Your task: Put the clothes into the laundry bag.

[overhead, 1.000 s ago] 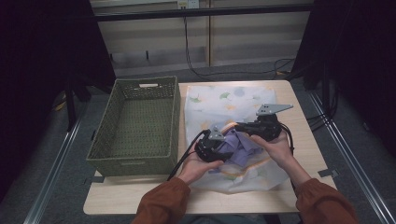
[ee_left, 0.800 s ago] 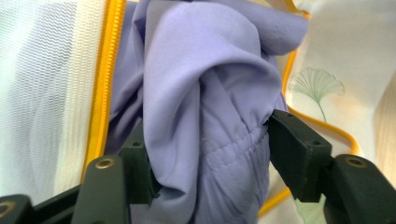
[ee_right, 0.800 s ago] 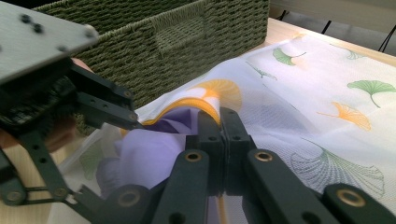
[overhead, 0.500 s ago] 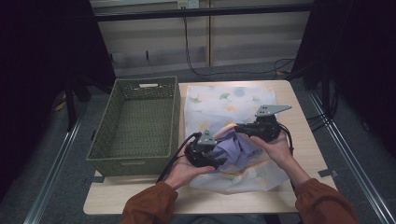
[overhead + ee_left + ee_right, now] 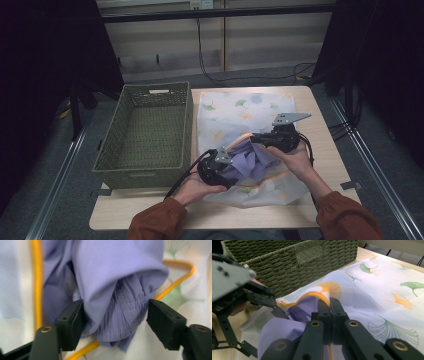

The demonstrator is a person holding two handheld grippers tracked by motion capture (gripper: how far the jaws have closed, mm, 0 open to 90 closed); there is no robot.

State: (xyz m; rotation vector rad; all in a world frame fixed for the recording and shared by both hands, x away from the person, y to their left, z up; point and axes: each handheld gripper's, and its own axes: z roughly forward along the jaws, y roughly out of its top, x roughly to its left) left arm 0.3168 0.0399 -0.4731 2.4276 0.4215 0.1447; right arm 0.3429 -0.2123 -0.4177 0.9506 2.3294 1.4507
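A pale wooden table (image 5: 320,150) fills the middle of the high view. On its left half stands a green woven basket (image 5: 145,135), rectangular, with a handle slot in its far wall. Just beside it lies a sheer white mesh laundry bag (image 5: 240,107) printed with green and orange ginkgo leaves and edged with a yellow-orange zipper (image 5: 37,285).

Bunched at the bag's mouth, near the table's front edge, is a lavender garment (image 5: 250,160). It is soft, smooth cloth, crumpled into folds, with a gathered, stitched elastic band at one end, seen in the left gripper view.

My right gripper (image 5: 257,140) has its fingers pressed together, pinching the bag's zippered edge and holding it lifted over the garment.

My left gripper (image 5: 225,167) sits at the garment's near end. Its jaws have just been opening and now stand spread, with the elastic band between them; the left pad (image 5: 72,323) touches the cloth, the right pad stands clear.
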